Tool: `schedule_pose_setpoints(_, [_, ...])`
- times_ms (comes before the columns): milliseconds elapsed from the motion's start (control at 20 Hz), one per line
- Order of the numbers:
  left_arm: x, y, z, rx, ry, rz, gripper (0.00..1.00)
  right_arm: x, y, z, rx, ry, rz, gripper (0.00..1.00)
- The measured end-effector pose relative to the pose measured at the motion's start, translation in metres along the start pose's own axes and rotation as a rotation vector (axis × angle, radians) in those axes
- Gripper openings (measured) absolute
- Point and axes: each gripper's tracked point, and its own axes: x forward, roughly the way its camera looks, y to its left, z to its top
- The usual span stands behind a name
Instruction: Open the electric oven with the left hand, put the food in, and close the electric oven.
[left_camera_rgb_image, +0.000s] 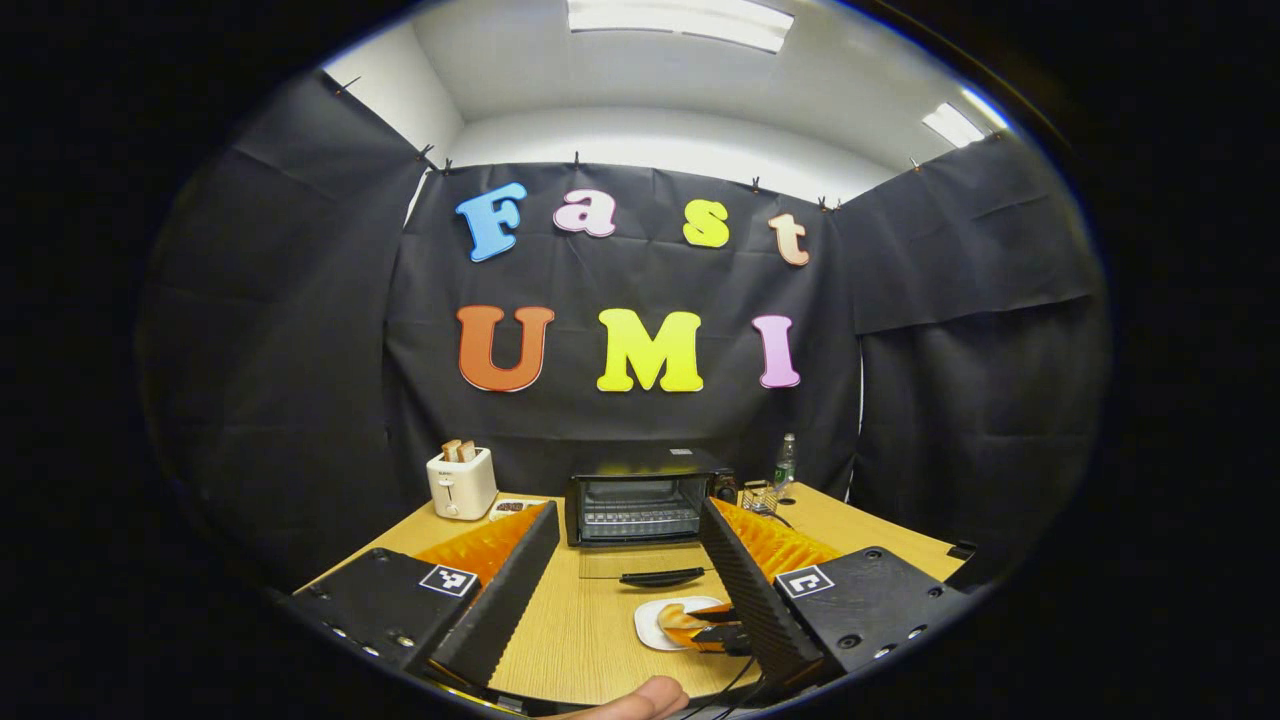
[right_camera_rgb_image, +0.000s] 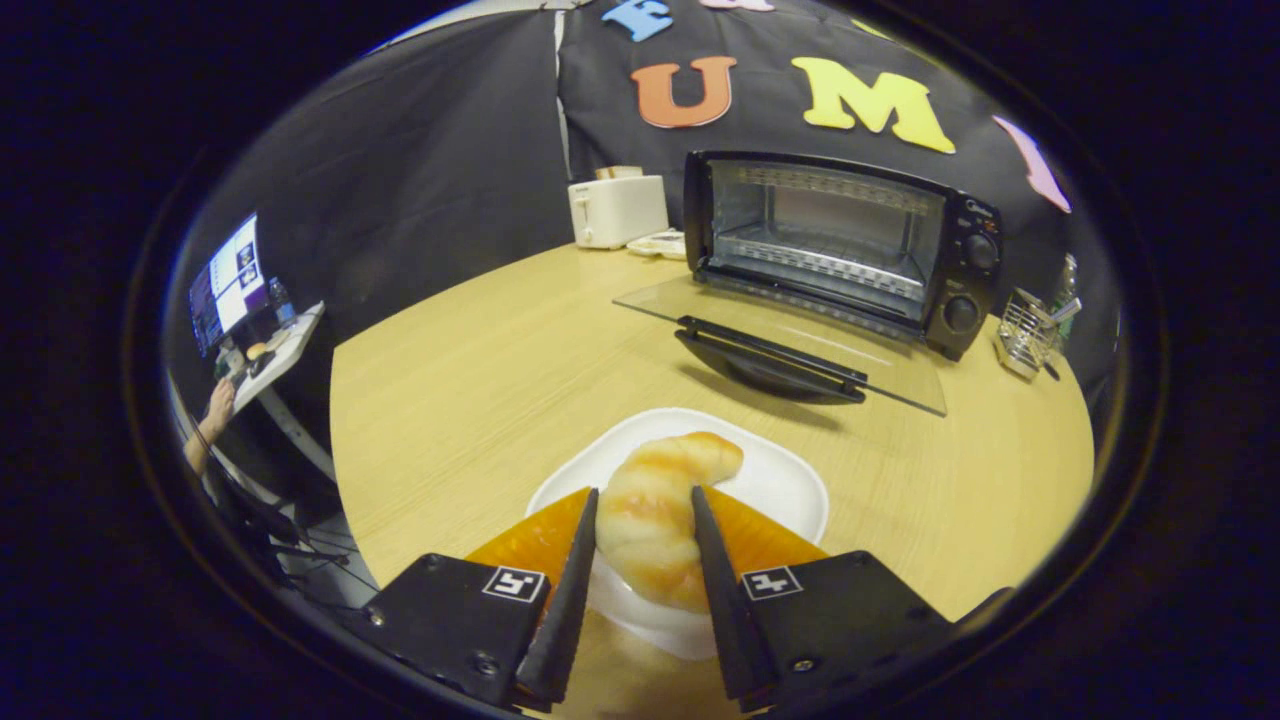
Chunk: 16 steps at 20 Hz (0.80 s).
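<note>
The black electric oven (left_camera_rgb_image: 640, 505) (right_camera_rgb_image: 840, 235) stands at the back of the wooden table with its glass door (right_camera_rgb_image: 780, 345) folded flat down and the wire rack inside showing. A croissant (right_camera_rgb_image: 655, 510) lies on a white plate (right_camera_rgb_image: 770, 480) in front of the door. My right gripper (right_camera_rgb_image: 645, 495) is shut on the croissant, one finger against each side. In the left gripper view the right gripper (left_camera_rgb_image: 720, 635) sits over the plate (left_camera_rgb_image: 650, 622). My left gripper (left_camera_rgb_image: 625, 510) is held back from the oven, open wide and holding nothing.
A white toaster (left_camera_rgb_image: 460, 482) (right_camera_rgb_image: 615, 210) with bread stands left of the oven, a small dish (right_camera_rgb_image: 655, 243) beside it. A wire holder (right_camera_rgb_image: 1030, 335) and a bottle (left_camera_rgb_image: 785, 462) stand right of the oven. A monitor (right_camera_rgb_image: 228, 285) on a side desk lies off the table's left edge.
</note>
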Motion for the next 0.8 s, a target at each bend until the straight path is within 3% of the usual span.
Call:
schedule_pose_setpoints(350, [0.005, 0.003, 0.002, 0.009, -0.016, -0.027, 0.93, -0.026, -0.008, 0.07, 0.111, -0.158, -0.06, 0.55])
schedule_pose_setpoints(650, [0.024, 0.023, 0.013, -0.003, -0.01, -0.024, 0.93, -0.005, -0.02, 0.128, 0.163, -0.233, -0.095, 0.55])
schedule_pose_setpoints(800, [0.039, 0.036, 0.012, -0.018, 0.003, -0.01, 0.93, 0.012, -0.03, 0.164, 0.232, -0.331, -0.106, 0.55])
